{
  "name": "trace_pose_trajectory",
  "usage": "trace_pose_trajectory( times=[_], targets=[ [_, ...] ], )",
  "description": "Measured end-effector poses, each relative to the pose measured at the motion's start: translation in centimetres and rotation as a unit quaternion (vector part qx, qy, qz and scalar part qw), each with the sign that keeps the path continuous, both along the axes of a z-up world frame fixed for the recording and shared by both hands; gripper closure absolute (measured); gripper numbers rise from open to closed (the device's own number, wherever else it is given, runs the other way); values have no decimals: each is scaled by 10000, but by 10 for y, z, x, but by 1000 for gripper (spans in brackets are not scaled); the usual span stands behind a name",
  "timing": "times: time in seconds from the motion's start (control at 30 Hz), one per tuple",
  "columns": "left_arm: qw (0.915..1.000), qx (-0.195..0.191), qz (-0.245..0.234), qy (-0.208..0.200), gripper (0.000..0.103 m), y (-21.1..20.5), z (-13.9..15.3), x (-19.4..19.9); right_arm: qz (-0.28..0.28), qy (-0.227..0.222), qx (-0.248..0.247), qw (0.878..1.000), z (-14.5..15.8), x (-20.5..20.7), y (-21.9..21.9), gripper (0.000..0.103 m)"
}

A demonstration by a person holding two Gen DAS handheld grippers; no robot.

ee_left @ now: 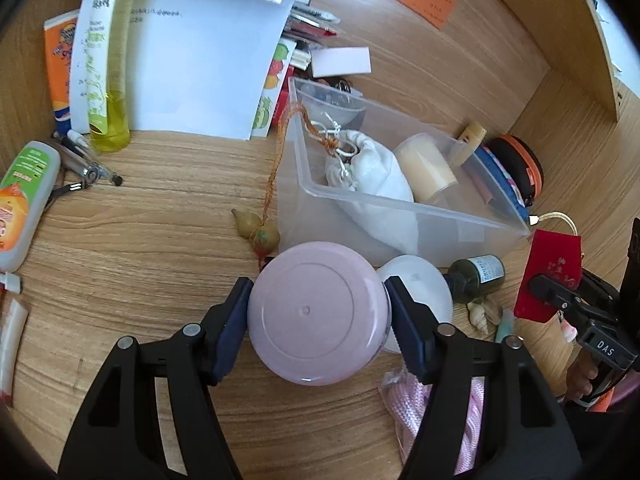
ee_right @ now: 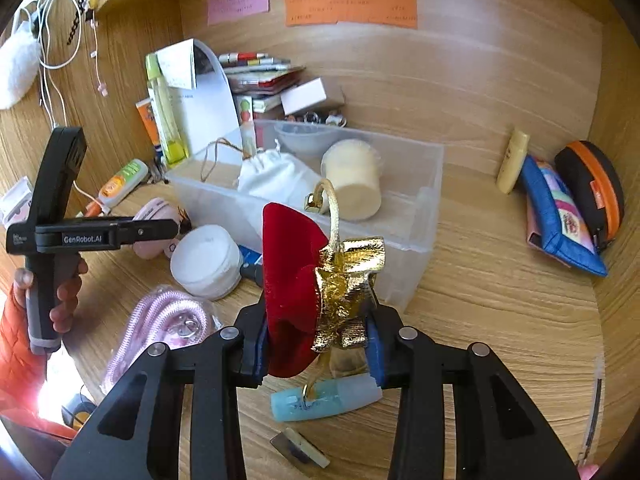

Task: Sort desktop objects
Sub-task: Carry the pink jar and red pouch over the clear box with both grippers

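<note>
Pink jar [ee_left: 318, 314] sits squarely between the left tongs [ee_left: 318, 312], both pads pressed to its sides, so that one is gripped and looks clear of the table [ee_left: 160, 208], tipped so its round face shows to the camera. Over on the other side, the red pouch [ee_right: 294, 280] with its gold ribbon [ee_right: 348, 280] is pinched in the right tongs [ee_right: 316, 344], jaws closed on the soft cloth, the gold cord looping up above it. Both catches hang just in front of the clear bin [ee_left: 400, 208], and that seems the reason for the hold: the bin already has a white bag [ee_left: 368, 172] and a cream candle [ee_left: 426, 168] inside, so it reads as the drop spot for loose bits. An orange cord trails over the bin's near wall down to a small gourd [ee_left: 256, 230] on the table, right beside the jar. A white lid [ee_left: 424, 284] and a dark bottle [ee_left: 476, 276] lie just behind the jar, against the bin's front wall. Below the pouch lie a blue tube [ee_right: 324, 400] and pink rope [ee_right: 160, 320], still to be sorted, I would say. Further out, papers [ee_left: 192, 52] and a yellow bottle [ee_left: 112, 80] lean at the back, with a blue purse [ee_right: 560, 216] off to the right.
</note>
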State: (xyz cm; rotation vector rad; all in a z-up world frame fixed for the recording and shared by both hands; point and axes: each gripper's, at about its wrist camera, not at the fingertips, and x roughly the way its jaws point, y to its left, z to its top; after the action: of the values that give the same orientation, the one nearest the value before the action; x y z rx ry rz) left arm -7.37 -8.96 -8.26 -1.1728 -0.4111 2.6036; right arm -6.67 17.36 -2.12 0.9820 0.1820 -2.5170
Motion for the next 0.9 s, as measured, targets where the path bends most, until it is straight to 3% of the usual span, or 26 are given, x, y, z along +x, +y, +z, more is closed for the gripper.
trace_pose_trajectory(
  times=[0.43, 0.9],
  targets=[
    [9980, -30, 170, 608, 37, -3, 43, 13, -170, 475, -135, 9986, 31, -7, 8, 69],
    [9939, 92, 9, 1101, 37, 14, 85, -18, -252, 797, -343, 9959, 60, -55, 8, 69]
  ],
)
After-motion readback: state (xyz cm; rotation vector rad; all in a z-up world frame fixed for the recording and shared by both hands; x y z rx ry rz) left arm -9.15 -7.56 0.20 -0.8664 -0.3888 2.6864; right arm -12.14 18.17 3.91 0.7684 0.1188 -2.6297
